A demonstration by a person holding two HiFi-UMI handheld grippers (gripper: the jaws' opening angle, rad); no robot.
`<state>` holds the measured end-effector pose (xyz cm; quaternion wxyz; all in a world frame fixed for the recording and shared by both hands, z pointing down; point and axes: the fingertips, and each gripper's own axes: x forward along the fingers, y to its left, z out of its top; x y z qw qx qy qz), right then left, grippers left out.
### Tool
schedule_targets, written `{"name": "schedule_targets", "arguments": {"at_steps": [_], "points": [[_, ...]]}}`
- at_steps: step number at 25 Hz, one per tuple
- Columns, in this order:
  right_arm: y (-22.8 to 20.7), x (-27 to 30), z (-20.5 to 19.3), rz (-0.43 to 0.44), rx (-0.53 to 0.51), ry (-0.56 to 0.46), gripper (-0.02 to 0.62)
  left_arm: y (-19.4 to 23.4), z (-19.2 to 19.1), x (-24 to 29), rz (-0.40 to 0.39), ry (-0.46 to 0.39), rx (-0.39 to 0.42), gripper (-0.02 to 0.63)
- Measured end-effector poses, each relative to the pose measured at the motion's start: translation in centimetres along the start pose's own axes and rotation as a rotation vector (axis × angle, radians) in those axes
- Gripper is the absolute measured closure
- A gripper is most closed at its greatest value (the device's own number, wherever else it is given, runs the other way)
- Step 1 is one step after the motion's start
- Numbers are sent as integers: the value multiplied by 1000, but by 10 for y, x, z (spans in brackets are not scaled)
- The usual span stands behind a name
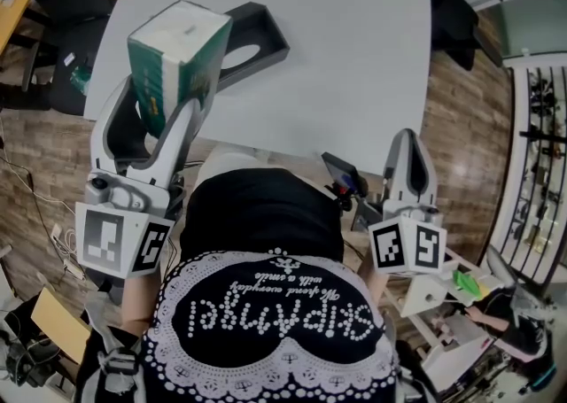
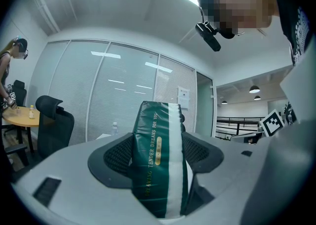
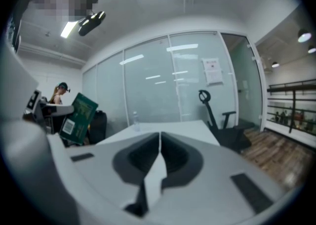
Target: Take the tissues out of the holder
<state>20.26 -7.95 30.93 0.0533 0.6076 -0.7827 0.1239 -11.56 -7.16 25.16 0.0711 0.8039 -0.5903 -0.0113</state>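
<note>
Where the head view looks down, we see the left gripper [image 1: 155, 107] pinching a green-and-white tissue pack [image 1: 177, 51], one jaw on either side of it. The pack is tilted and held in the air above the near edge of the white table [image 1: 354, 47]. It is outside the dark grey holder [image 1: 261, 34], which lies on the table behind it with its oval opening showing. The right gripper [image 1: 406, 140] is held low at the right, off the table and well apart from the pack. Its jaws are pressed together, and we see nothing between them. In the left gripper view, we see the left gripper [image 2: 158, 152] clamped on the pack [image 2: 158, 164]. The pack stands on end between the dark ribbed pads [image 2: 116, 157], with a white stripe running down its green wrapper. A black chair [image 2: 52, 120] stands before a glass wall at the left. In the right gripper view, we see the right gripper [image 3: 159, 147] with its jaws meeting in a thin seam and holding nothing. Past it lie the table [image 3: 192, 130] and a small bottle [image 3: 134, 118]. The pack [image 3: 79, 117] is raised at the far left.
</note>
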Motion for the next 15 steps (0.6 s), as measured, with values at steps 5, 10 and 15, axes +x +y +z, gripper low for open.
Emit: {"name": "schedule_targets", "arguments": {"at_steps": [5, 10, 15], "points": [[-2, 0, -1, -4, 4, 1, 561, -1, 1, 2, -4, 2, 4, 273], [-2, -1, -2, -5, 4, 2, 561, -2, 0, 2, -6, 3, 5, 273], [-5, -1, 1, -6, 12, 1, 561, -3, 2, 3, 0, 7, 10, 273]]}}
